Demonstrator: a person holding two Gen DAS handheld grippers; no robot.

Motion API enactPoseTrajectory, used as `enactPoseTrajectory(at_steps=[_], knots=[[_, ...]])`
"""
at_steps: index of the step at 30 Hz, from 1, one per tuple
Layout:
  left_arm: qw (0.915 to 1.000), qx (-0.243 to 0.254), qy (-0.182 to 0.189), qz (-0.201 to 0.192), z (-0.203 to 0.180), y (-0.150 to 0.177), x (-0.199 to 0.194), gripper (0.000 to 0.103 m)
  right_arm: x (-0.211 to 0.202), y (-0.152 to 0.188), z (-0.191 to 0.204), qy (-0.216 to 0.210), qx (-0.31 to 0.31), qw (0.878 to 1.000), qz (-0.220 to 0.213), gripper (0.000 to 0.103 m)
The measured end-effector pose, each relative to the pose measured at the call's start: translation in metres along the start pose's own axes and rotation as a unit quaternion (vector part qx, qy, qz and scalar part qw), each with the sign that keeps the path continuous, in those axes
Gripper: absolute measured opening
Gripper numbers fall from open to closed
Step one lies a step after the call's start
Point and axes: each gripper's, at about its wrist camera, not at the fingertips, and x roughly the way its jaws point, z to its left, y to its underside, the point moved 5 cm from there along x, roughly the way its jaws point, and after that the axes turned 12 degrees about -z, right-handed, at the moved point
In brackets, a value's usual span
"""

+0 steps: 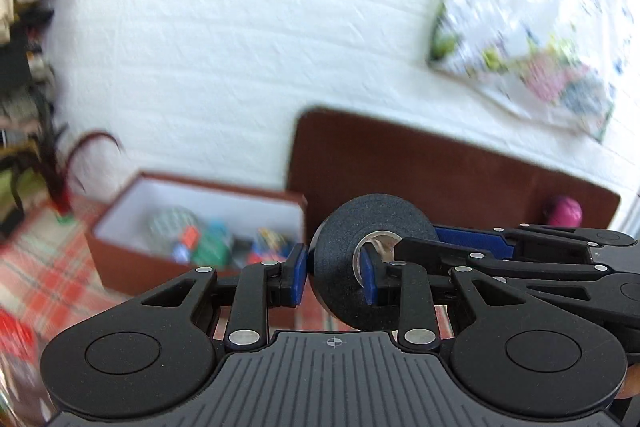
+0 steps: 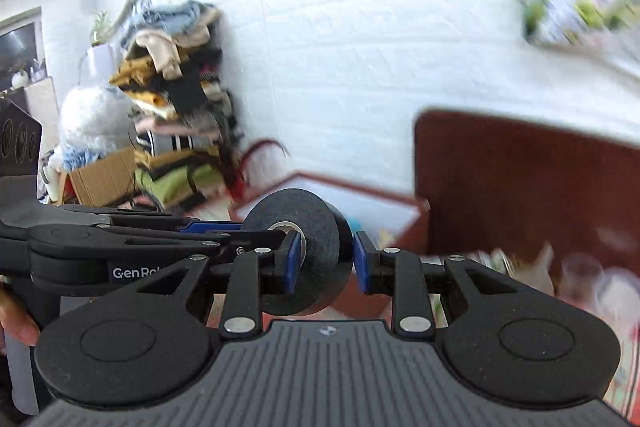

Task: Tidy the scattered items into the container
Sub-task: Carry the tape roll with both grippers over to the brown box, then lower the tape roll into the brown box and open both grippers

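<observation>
Both grippers hold one black tape roll [image 1: 352, 259] between them, up in the air in front of a white brick wall [image 1: 200, 39]. From the left wrist camera, the left gripper [image 1: 334, 277] is narrowed on the roll's wall: one blue pad presses the outer rim at the left and the other sits inside the silver-lined core. The right gripper [image 1: 472, 243] reaches in from the right, its black fingers crossing at the core. From the right wrist camera, the right gripper [image 2: 326, 263] straddles the same tape roll [image 2: 304, 259], with the left-hand pad at the core opening and the right-hand pad just off the roll's outer face; whether that pad touches is hard to tell. The left gripper [image 2: 256, 233] comes in from the left here, a hand [image 2: 16, 323] behind it.

Below and left of the roll stands the container, a brown box [image 1: 120, 267] with white inner walls, open at the top and already holding small colourful items [image 1: 212, 243]. Its upright lid [image 1: 440, 171] rises at the box's right end, closing that side. The box rests on a red checked cloth [image 1: 44, 267]. A pink object [image 1: 566, 209] sits by the lid's far right edge. Stacked clothes [image 2: 176, 99] fill the left background, and the scene is motion-blurred.
</observation>
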Motion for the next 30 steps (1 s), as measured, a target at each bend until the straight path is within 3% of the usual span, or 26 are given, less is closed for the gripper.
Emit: enactPoseTrajectory(at_steps=[4,7,19,20,21,22,23,24,26,30], knots=[[0.9999,-0.005,-0.008,-0.006,0.029,-0.028,0.021,0.027,0.039,-0.027,0.006,-0.009,-0.003,1.000,-0.010,0.032],[0.9999,-0.011,-0.013,-0.001,0.055,-0.034,0.044,0.027,0.074,-0.029,0.007,-0.012,0.002,1.000,-0.002,0.032],[0.9950,-0.067,-0.048,0.055,0.159,0.001,0.131,0.026,0.211,0.016,-0.001,-0.026,0.045,0.997,0.050,0.032],[0.9943,-0.077,-0.054,0.050,0.168,0.001,0.140,0.029,0.223,0.015,-0.002,-0.027,0.049,0.997,0.047,0.032],[0.9932,-0.087,-0.062,0.047,0.178,0.002,0.148,0.053,0.233,0.017,-0.003,-0.028,0.050,0.998,0.038,0.033],[0.9891,-0.103,-0.091,0.051,0.189,0.006,0.153,0.061,0.244,0.019,-0.004,-0.028,0.052,0.998,0.029,0.033],[0.9839,-0.120,-0.120,0.055,0.200,0.010,0.158,0.075,0.252,0.025,-0.006,-0.010,0.040,0.999,0.033,0.054],[0.9785,-0.134,-0.145,0.059,0.210,0.015,0.163,0.077,0.259,0.031,-0.007,0.009,0.028,0.999,0.038,0.074],[0.9804,-0.143,-0.123,0.059,0.217,0.023,0.161,0.077,0.260,0.045,-0.009,0.008,0.015,0.999,0.048,0.073],[0.9820,-0.118,-0.126,0.075,0.213,0.030,0.155,0.079,0.252,0.063,-0.019,-0.005,0.048,0.996,0.070,0.071]])
